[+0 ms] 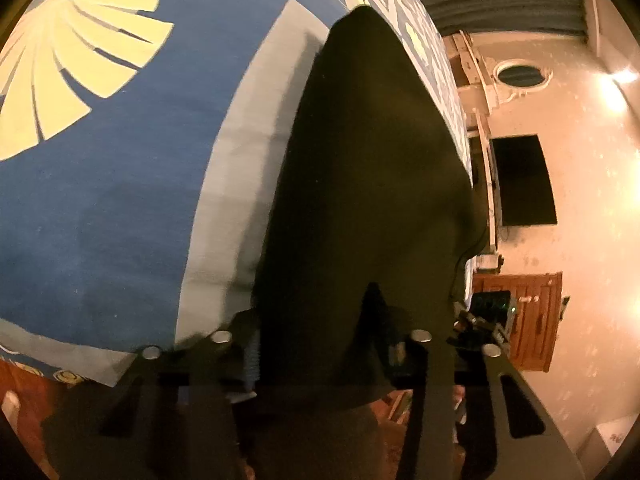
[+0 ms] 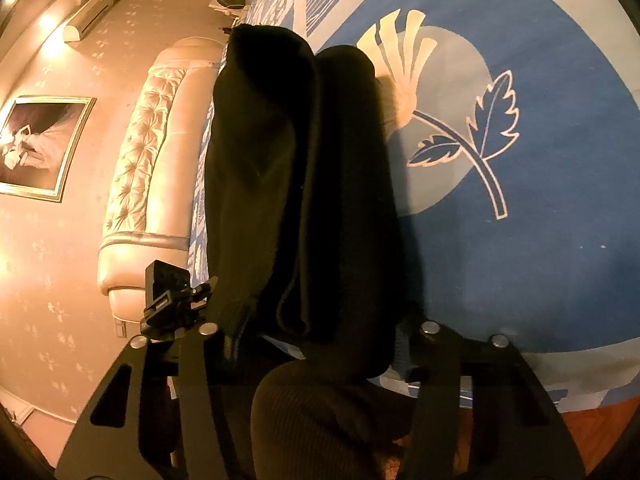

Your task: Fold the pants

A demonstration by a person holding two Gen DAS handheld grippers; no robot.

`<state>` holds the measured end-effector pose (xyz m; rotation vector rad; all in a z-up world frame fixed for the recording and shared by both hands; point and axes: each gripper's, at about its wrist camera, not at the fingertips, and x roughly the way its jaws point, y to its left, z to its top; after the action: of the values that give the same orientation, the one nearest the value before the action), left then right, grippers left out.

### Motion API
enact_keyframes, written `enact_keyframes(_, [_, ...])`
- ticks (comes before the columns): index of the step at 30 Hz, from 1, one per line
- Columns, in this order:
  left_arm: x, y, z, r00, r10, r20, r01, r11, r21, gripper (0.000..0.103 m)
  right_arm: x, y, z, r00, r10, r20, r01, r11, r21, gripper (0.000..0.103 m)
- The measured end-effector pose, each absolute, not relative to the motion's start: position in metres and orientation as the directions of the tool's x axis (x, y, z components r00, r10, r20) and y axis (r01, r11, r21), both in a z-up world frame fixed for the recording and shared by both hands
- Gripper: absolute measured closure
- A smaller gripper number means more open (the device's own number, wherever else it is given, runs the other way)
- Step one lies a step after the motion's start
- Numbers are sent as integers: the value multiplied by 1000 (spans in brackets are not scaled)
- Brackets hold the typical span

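**Black pants pinched at both ends over the bed**

Clamped between the left gripper (image 1: 320,360) fingers: a bunch of dark cloth, the black pants (image 1: 360,180), running forward from the jaws as one long tapering strip. Same grip on the other side, the right gripper (image 2: 316,344) closed on the pants (image 2: 300,180), here showing two thick folded layers side by side with rounded far ends. Beneath and beside the cloth, stretched flat: a blue bedspread (image 2: 520,260) with pale leaf and fan motifs and a grey border (image 1: 224,200). Further out, a tufted cream headboard (image 2: 140,168), a framed picture (image 2: 40,144), patterned wallpaper and a wooden cabinet (image 1: 524,320).
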<state>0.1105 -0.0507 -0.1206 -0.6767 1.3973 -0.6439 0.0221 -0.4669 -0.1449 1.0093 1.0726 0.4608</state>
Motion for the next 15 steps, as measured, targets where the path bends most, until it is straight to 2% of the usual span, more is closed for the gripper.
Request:
enact_keyframes(2, [108, -47, -115, 97, -746, -659, 22, 664, -748, 70, 24, -465, -142, 443, 734, -514, 129, 516, 847, 59])
enact_keyframes(4, [105, -46, -107, 123, -727, -675, 53, 684, -727, 71, 28, -463, -141, 442, 737, -511, 119, 517, 848, 62])
enact_keyframes(7, [106, -38, -97, 158, -702, -694, 73, 710, -701, 72, 35, -452, -140, 423, 749, -510, 95, 523, 847, 63])
enact_keyframes(15, [105, 11, -97, 219, -670, -709, -3, 726, -688, 72, 69, -409, -141, 361, 781, -510, 17, 541, 841, 63])
